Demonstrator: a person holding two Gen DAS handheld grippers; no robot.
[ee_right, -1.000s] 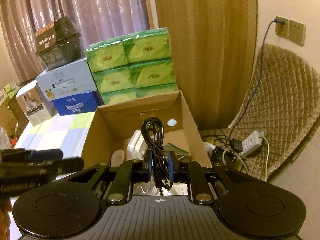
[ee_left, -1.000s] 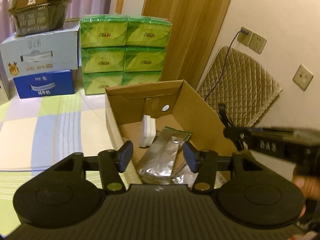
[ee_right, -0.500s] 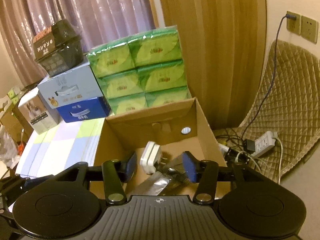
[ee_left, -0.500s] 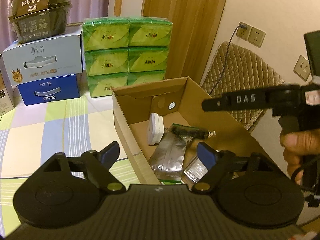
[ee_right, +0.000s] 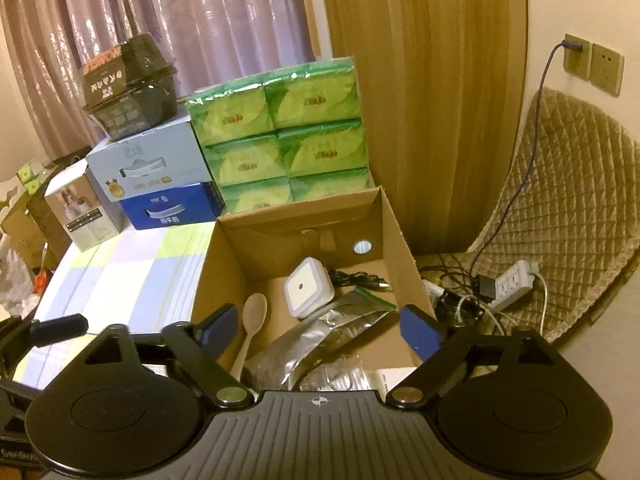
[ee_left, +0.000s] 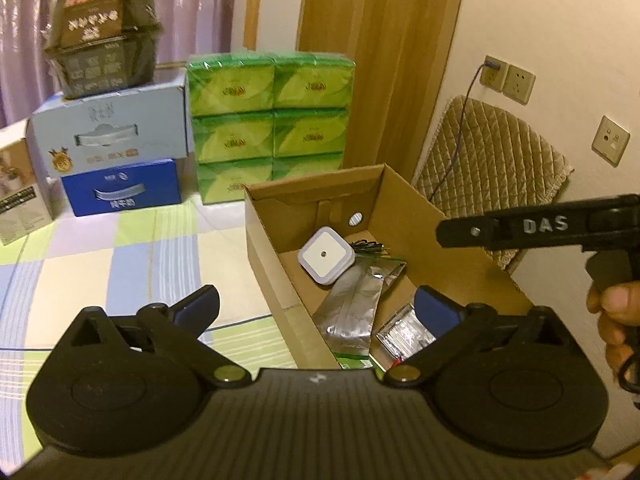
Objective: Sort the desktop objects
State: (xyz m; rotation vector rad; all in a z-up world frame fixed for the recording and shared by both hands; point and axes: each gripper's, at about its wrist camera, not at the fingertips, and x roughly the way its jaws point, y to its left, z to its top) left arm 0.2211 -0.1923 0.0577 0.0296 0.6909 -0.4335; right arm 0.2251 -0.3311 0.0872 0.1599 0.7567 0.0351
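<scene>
While both tools are held above the near end of the open brown cardboard box, the right gripper is seen with its blue-padded fingers spread wide and nothing between them, and the left gripper is likewise splayed and empty, straddling the box's left wall. Just beyond the right gripper, inside the box, a crinkled silver foil pouch is laid diagonally, with a pale wooden spoon beside it at the left. Farther in, a white square plug-in night light is seen, and a coiled black cable lies behind it near the far wall, well apart from both grippers. Beyond the box, green tissue packs are stacked on the checked tablecloth.
</scene>
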